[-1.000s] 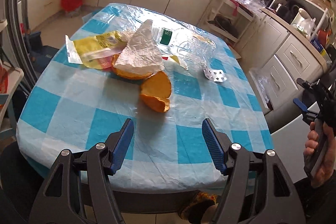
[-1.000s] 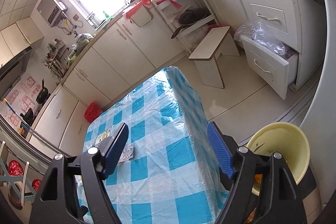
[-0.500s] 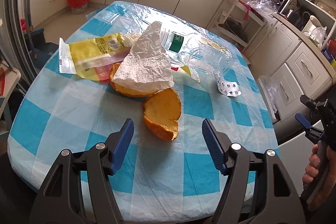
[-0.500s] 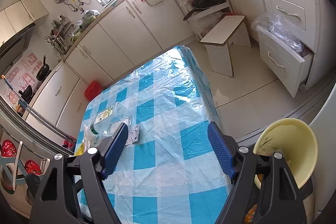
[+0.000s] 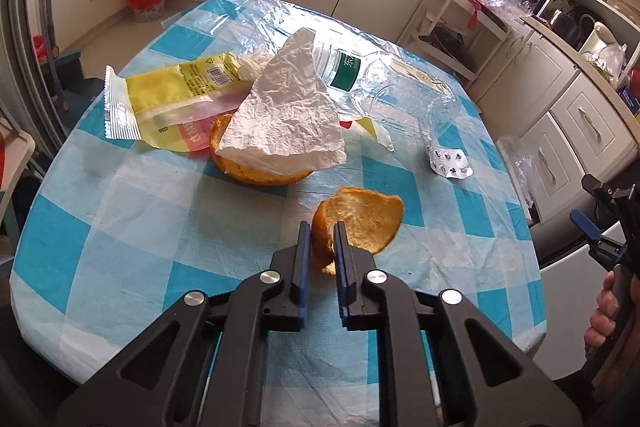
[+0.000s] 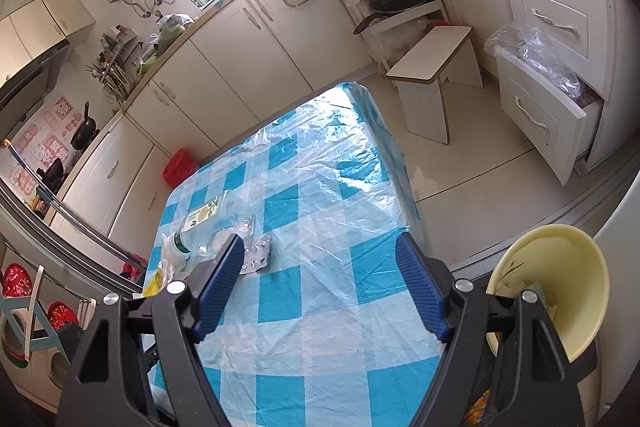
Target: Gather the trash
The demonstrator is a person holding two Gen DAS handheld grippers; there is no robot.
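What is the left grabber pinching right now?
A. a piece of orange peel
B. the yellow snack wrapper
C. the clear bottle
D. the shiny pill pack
A: the left gripper has its blue fingers closed on the rim of the nearer orange peel, while the other trash lies untouched farther back.

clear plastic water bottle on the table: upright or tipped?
Tipped. The clear plastic water bottle lies on its side on the blue checked tablecloth, green label sideways.
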